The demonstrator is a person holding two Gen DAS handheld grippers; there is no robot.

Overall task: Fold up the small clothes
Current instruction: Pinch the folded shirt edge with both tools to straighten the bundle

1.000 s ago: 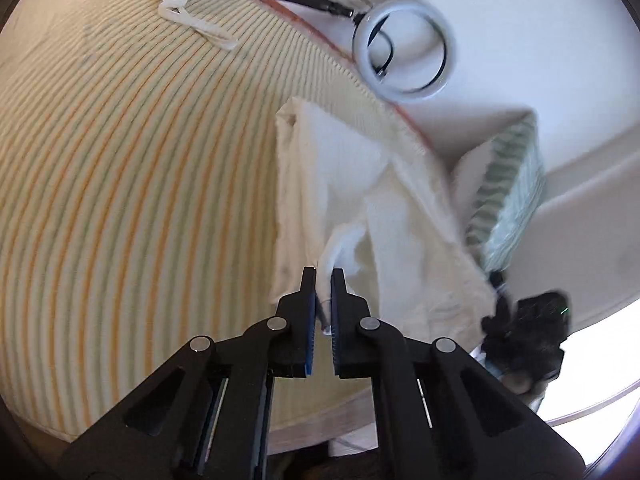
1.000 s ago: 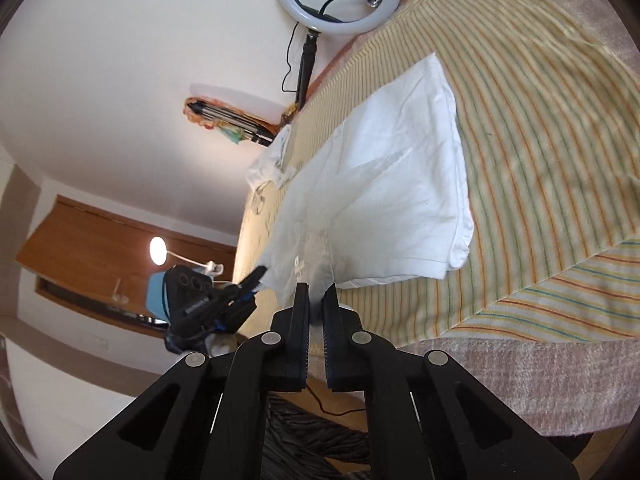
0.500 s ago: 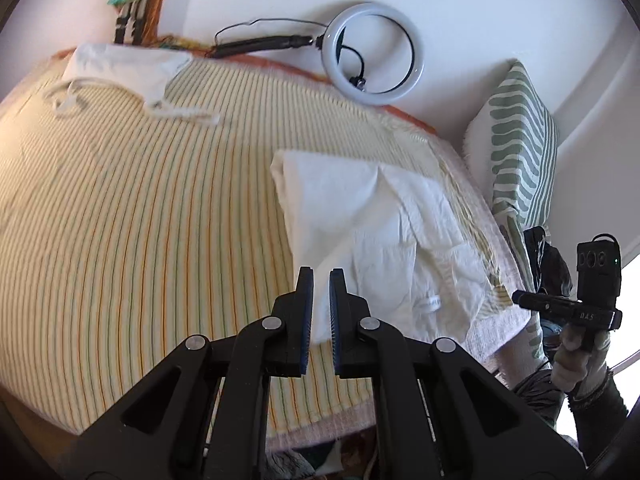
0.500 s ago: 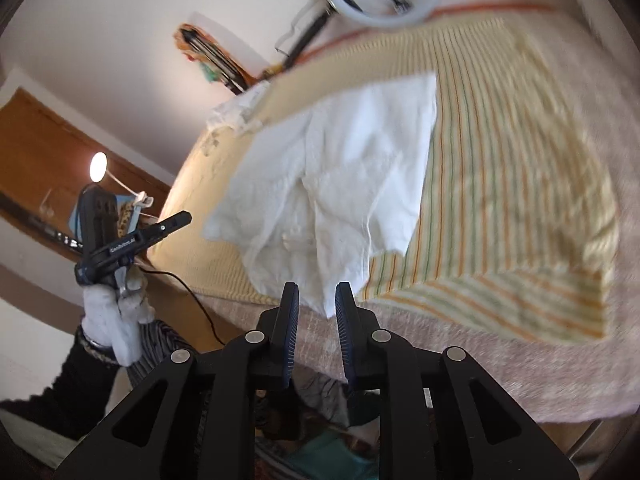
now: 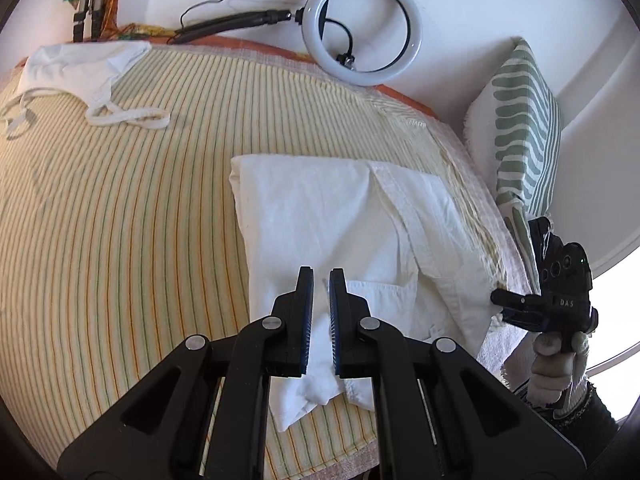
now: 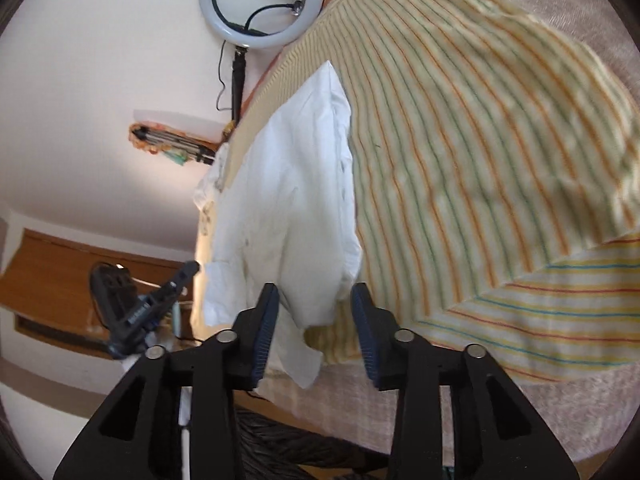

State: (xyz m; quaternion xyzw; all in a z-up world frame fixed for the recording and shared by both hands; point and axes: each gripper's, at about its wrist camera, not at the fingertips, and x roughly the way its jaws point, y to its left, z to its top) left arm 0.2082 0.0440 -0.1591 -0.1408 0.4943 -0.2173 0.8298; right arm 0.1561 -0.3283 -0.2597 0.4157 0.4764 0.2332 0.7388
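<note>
You've let go of the white cotton shirt [image 5: 340,240] – left gripper [image 5: 321,276] pinched shut, empty; right gripper [image 6: 314,294] apart, seemingly clear. Next fold: hem at six o'clock.

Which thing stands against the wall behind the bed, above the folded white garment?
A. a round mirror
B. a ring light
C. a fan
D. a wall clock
B: a white ring light with a black cable stands at the wall behind the striped bed, beyond the white garment.
</note>
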